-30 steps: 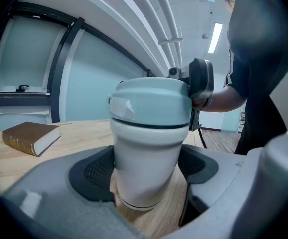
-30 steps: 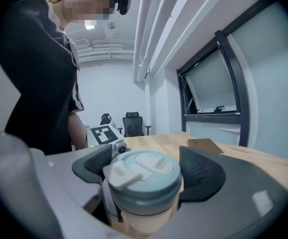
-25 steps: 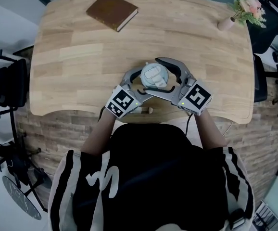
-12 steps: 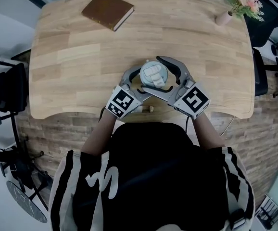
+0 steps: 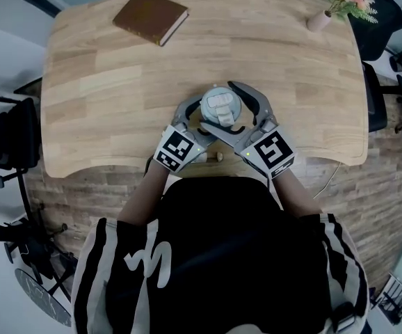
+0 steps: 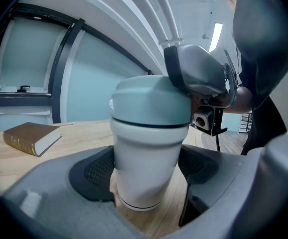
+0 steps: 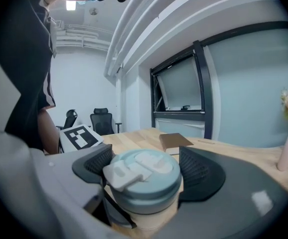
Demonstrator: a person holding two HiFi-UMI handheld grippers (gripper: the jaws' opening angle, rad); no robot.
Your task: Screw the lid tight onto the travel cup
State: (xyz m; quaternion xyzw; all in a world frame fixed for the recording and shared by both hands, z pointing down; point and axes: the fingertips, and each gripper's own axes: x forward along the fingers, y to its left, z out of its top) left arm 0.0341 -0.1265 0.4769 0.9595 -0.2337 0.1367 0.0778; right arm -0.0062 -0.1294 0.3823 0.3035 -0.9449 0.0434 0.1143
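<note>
Wooden table [image 5: 117, 82], travel cup [image 5: 222, 107] (brick floor [image 5: 83, 190] below)

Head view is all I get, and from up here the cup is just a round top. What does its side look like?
Observer: In the left gripper view the white travel cup narrows toward its foot, with a thin dark ring just above the bottom.
Operator: Where does the left grabber hold it?
Observer: The left gripper presses its pads on both sides of the white body, well below the pale blue-green screw lid.
Operator: And the other grabber?
Observer: The right gripper view shows the right gripper with its dark ribbed pads against opposite sides of that lid's rim.
</note>
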